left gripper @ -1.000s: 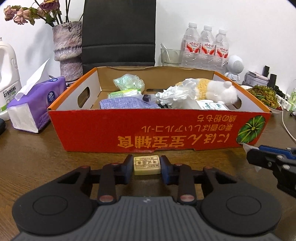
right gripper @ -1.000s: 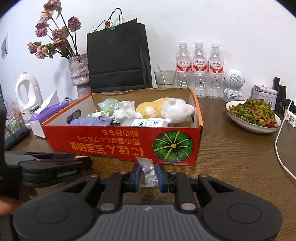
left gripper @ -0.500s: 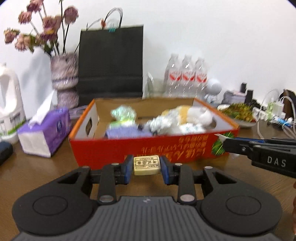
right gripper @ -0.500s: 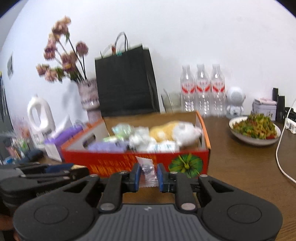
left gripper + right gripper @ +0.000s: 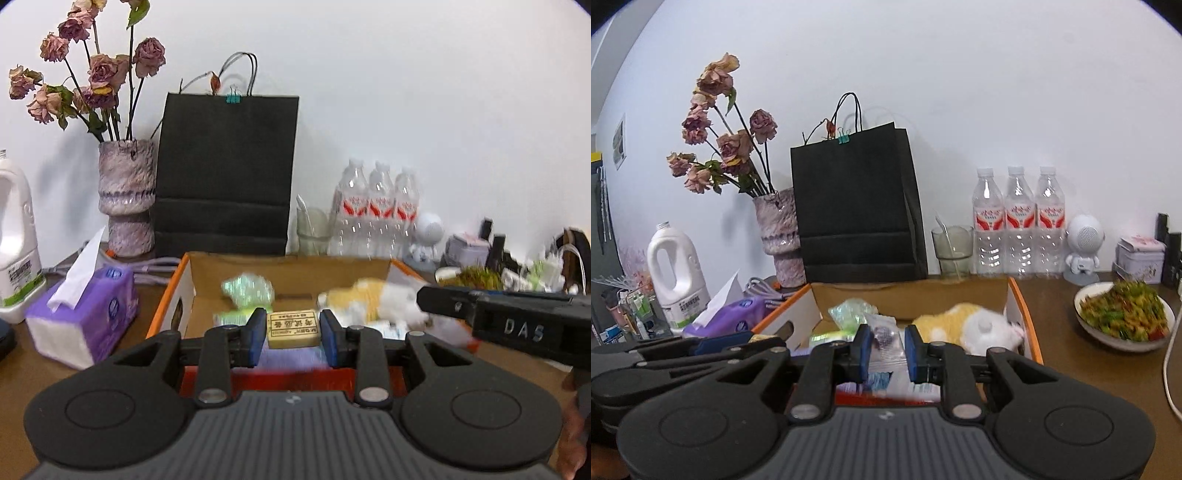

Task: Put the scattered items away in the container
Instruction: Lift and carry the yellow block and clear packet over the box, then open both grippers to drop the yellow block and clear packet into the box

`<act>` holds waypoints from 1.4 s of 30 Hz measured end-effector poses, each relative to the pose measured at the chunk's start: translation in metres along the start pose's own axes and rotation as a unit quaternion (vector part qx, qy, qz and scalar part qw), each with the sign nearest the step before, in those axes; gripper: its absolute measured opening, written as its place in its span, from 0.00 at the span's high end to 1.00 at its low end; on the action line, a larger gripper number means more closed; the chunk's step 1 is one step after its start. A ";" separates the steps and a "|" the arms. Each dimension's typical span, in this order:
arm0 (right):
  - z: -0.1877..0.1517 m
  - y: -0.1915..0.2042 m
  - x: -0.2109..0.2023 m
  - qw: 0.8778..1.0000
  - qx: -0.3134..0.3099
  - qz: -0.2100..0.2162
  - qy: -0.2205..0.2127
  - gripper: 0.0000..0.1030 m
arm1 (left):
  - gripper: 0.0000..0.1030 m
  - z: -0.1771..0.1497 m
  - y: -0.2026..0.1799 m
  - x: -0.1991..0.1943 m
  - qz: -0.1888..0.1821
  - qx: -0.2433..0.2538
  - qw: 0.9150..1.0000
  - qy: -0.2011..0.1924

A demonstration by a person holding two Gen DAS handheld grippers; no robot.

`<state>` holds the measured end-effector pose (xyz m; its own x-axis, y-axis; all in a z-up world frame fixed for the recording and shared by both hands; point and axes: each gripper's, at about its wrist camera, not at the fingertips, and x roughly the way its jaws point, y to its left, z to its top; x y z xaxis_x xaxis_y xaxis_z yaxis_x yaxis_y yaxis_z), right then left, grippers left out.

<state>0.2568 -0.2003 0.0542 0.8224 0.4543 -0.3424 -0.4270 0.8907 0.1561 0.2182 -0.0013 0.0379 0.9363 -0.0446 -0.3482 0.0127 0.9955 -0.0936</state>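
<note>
Two loaded grippers held over the red and orange cardboard box (image 5: 168, 306).

The open-topped box sits at lower centre of both views on the brown wooden table (image 5: 1089, 373), already holding a yellow and white plush toy (image 5: 964, 325) and a crinkled green plastic packet (image 5: 247, 290) (both blurred). Behind it stand a tall black paper bag (image 5: 227, 173) and a mottled pink vase of dried roses (image 5: 125, 195). The left gripper (image 5: 293, 328) has its blue pads clamped on a small cream eraser block (image 5: 293, 328). The right gripper (image 5: 886, 347) pinches a small clear plastic sachet (image 5: 884, 336), its fingers nearly together.
</note>
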 end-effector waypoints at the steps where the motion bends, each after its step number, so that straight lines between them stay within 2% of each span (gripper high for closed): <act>1: 0.005 0.000 0.007 1.000 -0.003 -0.001 -0.001 0.82 | 0.69 0.004 0.001 0.005 0.000 -0.003 1.000 -0.006; 7: 0.025 -0.003 0.047 1.000 -0.004 -0.007 -0.007 0.82 | 0.69 0.025 0.013 0.045 0.002 -0.031 0.999 -0.029; 15: 0.018 -0.005 0.093 0.999 -0.021 -0.010 0.037 0.81 | 0.68 0.022 0.029 0.082 0.014 -0.025 1.000 0.008; 16: 0.017 -0.005 0.096 0.999 -0.023 -0.014 0.042 0.80 | 0.63 0.021 0.029 0.083 0.015 -0.021 1.000 0.012; 17: 0.016 -0.006 0.099 0.998 -0.024 -0.021 0.046 0.73 | 0.55 0.020 0.028 0.085 0.016 -0.016 1.000 0.016; 18: 0.015 -0.008 0.100 0.998 -0.023 -0.024 0.051 0.63 | 0.35 0.019 0.028 0.086 0.019 -0.014 1.000 0.019; 19: 0.014 -0.009 0.102 0.998 -0.022 -0.034 0.056 0.50 | 0.21 0.019 0.027 0.086 0.035 -0.014 0.999 0.022; 20: 0.015 -0.011 0.102 0.997 -0.022 -0.049 0.059 0.38 | 0.16 0.019 0.027 0.087 0.055 -0.014 0.998 0.025; 21: 0.015 -0.013 0.102 0.996 -0.021 -0.061 0.061 0.32 | 0.04 0.019 0.029 0.088 0.072 -0.014 0.997 0.026; 22: 0.017 -0.016 0.101 0.995 -0.018 -0.070 0.062 0.19 | 0.00 0.020 0.031 0.087 0.086 -0.015 0.996 0.023; 23: 0.018 -0.019 0.100 0.995 -0.013 -0.071 0.063 0.00 | 0.00 0.021 0.033 0.086 0.089 -0.016 0.996 0.020; 27: 0.023 -0.024 0.096 0.996 -0.001 -0.045 0.076 0.00 | 0.00 0.024 0.034 0.082 0.082 -0.019 0.996 0.027; 33: 0.025 -0.016 0.092 0.995 -0.018 -0.050 0.080 0.00 | 0.00 0.023 0.031 0.084 0.089 -0.012 0.995 0.041; 42: 0.027 -0.010 0.082 0.995 -0.020 -0.056 0.080 0.00 | 0.00 0.027 0.027 0.073 0.096 -0.006 0.995 0.031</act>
<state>0.3391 -0.1717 0.0498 0.7973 0.3401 -0.4987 -0.3530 0.9329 0.0719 0.2961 0.0240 0.0350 0.8975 0.1412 -0.4177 -0.1696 0.9850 -0.0315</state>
